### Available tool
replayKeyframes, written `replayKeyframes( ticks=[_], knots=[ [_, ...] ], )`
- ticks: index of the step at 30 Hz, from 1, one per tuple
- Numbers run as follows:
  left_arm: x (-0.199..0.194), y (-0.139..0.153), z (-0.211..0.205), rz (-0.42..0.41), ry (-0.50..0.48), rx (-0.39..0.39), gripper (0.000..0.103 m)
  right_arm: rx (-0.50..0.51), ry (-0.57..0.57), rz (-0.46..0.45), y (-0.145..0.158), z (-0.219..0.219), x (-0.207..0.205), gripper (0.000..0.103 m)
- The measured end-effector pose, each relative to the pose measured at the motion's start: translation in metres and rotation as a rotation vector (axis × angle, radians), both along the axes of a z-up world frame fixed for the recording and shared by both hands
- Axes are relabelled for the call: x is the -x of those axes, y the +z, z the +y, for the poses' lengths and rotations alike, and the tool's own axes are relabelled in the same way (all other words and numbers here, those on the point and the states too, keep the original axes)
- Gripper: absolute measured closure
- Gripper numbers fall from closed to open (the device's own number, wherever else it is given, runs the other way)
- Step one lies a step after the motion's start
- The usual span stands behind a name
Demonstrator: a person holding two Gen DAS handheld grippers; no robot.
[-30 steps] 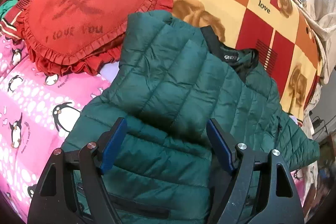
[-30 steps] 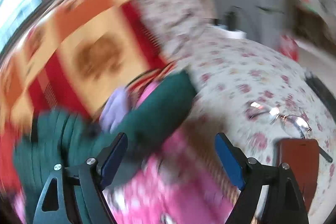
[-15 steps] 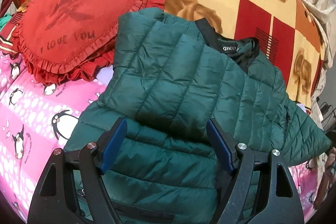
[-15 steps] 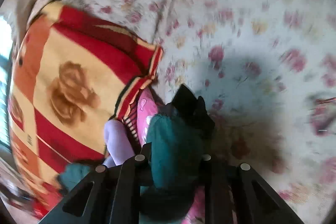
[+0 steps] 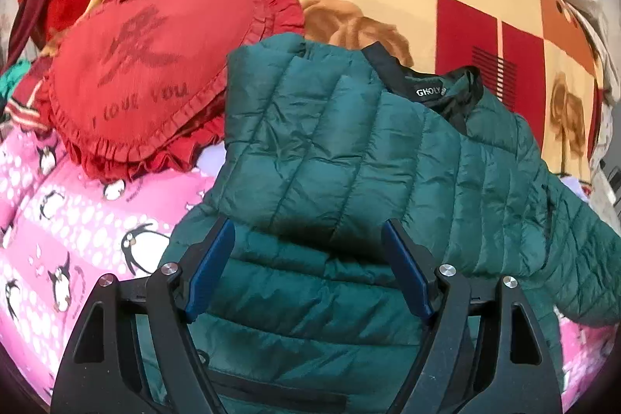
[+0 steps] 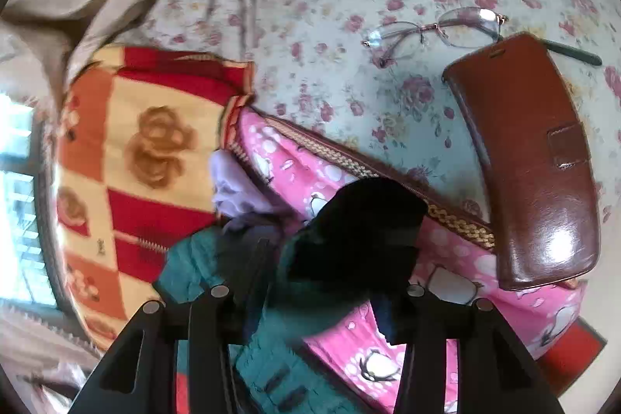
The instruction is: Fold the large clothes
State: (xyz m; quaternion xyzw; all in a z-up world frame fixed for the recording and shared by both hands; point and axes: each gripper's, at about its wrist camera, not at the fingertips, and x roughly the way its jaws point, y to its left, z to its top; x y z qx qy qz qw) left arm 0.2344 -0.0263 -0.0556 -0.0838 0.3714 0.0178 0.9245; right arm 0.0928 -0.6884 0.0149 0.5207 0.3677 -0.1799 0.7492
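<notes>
Beside the red heart cushion [image 5: 151, 72]: green puffer jacket [image 5: 349, 158] on the bed, one sleeve already folded across.
Left hand-held gripper [image 5: 308, 272]: jaws apart, hovering over jacket.
Right hand-held gripper [image 6: 318, 291]: clamped on sleeve cuff [image 6: 365, 220].
Advice: carry the cuff across the chest, keep it taut.

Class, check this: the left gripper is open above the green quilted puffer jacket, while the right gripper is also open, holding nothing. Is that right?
Not quite. The left gripper is indeed open above the green quilted puffer jacket, but the right gripper is shut on the jacket's dark-cuffed sleeve end, not open and empty. The right wrist view shows this.
</notes>
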Motion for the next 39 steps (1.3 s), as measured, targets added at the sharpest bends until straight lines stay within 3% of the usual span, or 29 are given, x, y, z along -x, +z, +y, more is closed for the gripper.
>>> replayKeyframes(
  ticks=[3, 7, 10, 14, 18, 23, 30, 32, 33, 35, 39],
  knots=[
    [0.000, 0.000, -0.002, -0.002, -0.009, -0.022, 0.025, 0.260, 0.076, 0.040, 0.032, 0.009, 0.016, 0.054],
    [-0.001, -0.004, 0.000, 0.014, -0.004, -0.019, 0.025, 0.817, 0.340, 0.141, 0.067, 0.045, 0.021, 0.053],
    [-0.002, -0.004, 0.004, 0.013, 0.012, -0.021, 0.025, 0.976, 0.524, 0.128, 0.061, 0.054, 0.031, 0.050],
    [-0.004, -0.005, 0.005, 0.012, 0.026, -0.034, 0.025, 0.948, 0.665, 0.037, 0.032, 0.046, 0.041, 0.050],
    [-0.006, -0.008, 0.006, 0.016, 0.033, -0.056, 0.025, 1.003, 0.671, -0.051, 0.007, 0.039, 0.032, 0.050],
    [-0.013, -0.015, 0.010, 0.047, 0.050, -0.054, 0.025, 0.979, 0.731, -0.005, -0.019, 0.026, -0.001, 0.050],
    [-0.014, -0.017, 0.009, 0.042, 0.063, -0.070, 0.025, 0.829, 0.836, -0.066, -0.037, 0.032, -0.024, 0.050],
    [-0.013, -0.016, 0.009, 0.039, 0.063, -0.077, 0.025, 0.795, 0.826, -0.061, -0.037, 0.038, -0.026, 0.050],
    [-0.013, -0.016, 0.009, 0.037, 0.065, -0.080, 0.025, 0.726, 0.811, -0.061, -0.036, 0.038, -0.028, 0.052],
    [-0.012, -0.015, 0.011, 0.033, 0.070, -0.078, 0.025, 0.591, 0.752, -0.114, -0.028, 0.033, -0.026, 0.065],
    [-0.012, -0.014, 0.015, 0.037, 0.077, -0.067, 0.025, 0.528, 0.572, -0.196, 0.000, 0.024, -0.011, 0.070]
  ],
)
